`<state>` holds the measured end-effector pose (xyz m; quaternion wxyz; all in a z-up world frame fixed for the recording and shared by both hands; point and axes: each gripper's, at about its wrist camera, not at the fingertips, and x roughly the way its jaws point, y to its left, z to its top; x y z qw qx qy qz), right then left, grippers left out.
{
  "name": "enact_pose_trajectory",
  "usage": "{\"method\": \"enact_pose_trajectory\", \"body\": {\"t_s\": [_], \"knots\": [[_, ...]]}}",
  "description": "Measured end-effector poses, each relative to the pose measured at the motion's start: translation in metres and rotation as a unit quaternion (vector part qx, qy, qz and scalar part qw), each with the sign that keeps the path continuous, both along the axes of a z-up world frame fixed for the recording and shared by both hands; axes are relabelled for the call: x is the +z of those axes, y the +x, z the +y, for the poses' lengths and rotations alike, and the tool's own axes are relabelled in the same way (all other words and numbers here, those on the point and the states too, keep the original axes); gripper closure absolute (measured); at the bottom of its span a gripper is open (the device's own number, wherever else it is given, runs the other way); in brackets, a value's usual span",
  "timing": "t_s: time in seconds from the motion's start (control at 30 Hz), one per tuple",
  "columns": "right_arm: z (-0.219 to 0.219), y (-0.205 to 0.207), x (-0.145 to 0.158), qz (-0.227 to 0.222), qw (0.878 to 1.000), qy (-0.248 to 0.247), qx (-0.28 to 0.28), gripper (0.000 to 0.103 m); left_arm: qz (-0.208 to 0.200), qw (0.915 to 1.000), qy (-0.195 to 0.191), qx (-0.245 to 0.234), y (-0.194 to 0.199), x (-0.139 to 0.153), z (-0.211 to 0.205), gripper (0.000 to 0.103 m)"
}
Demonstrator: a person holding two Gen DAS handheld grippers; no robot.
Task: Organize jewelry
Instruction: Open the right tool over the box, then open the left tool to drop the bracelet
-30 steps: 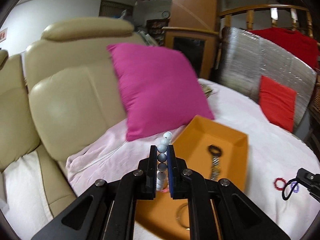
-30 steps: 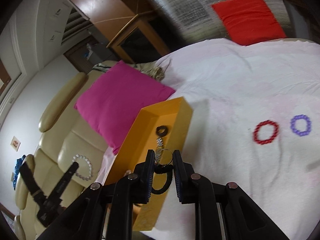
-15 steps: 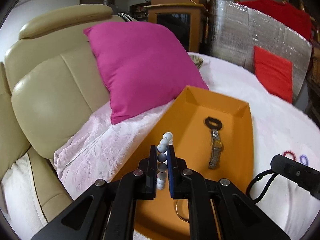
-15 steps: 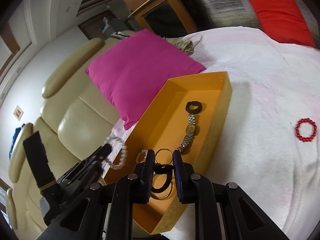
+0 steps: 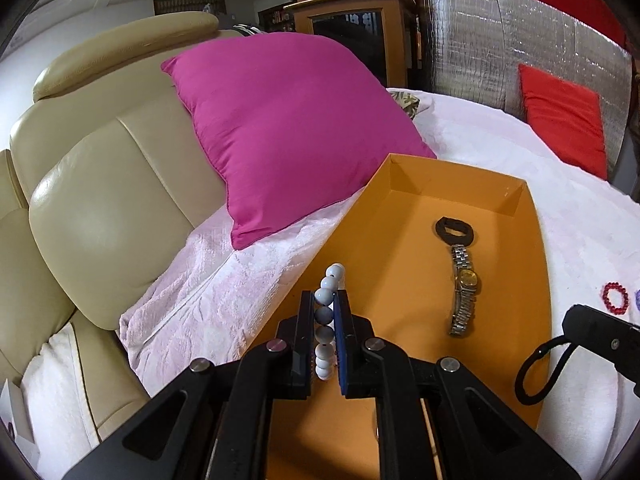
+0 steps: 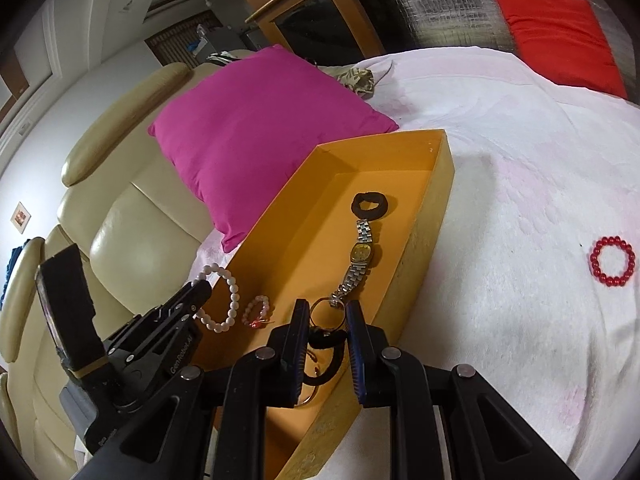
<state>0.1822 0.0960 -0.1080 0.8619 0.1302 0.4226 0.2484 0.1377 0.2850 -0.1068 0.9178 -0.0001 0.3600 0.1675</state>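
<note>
An orange tray (image 5: 536, 248) (image 6: 440, 184) lies on the white cloth. In it are a metal watch (image 5: 463, 292) (image 6: 360, 258), a black hair tie (image 5: 454, 230) (image 6: 370, 205), a small pink bead bracelet (image 6: 256, 310) and a thin ring (image 6: 326, 312). My left gripper (image 5: 324, 316) (image 6: 196, 298) is shut on a white pearl bracelet (image 5: 326, 320) (image 6: 222, 300) over the tray's near left part. My right gripper (image 6: 327, 328) (image 5: 576, 320) is shut on a black hair band (image 6: 326, 350) (image 5: 540, 376) over the tray's near right edge.
A red bead bracelet (image 6: 612, 262) (image 5: 615, 298) lies on the cloth right of the tray, with a purple one (image 5: 637, 298) beside it. A magenta cushion (image 5: 288, 128) leans on the cream sofa (image 5: 104, 200) behind the tray. A red cushion (image 6: 560, 28) stands at the back right.
Both grippers have moved in over the tray with their loads still held. The tray now fills more of both views and the right gripper sits closer to the left one.
</note>
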Motion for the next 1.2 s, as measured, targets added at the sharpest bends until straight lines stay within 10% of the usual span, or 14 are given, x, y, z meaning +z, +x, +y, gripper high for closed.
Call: {"method": "enact_pose_trajectory", "body": {"t_s": [0.6, 1.2], "knots": [[-0.005, 0.021, -0.020, 0.022, 1.000, 0.003, -0.012, 0.082, 0.034, 0.9992, 0.015, -0.013, 0.019, -0.016, -0.004, 0.093], [-0.053, 0.016, -0.011, 0.019, 0.999, 0.017, -0.038, 0.081, 0.010, 0.9980, 0.062, -0.013, 0.015, -0.007, -0.019, 0.040]]}}
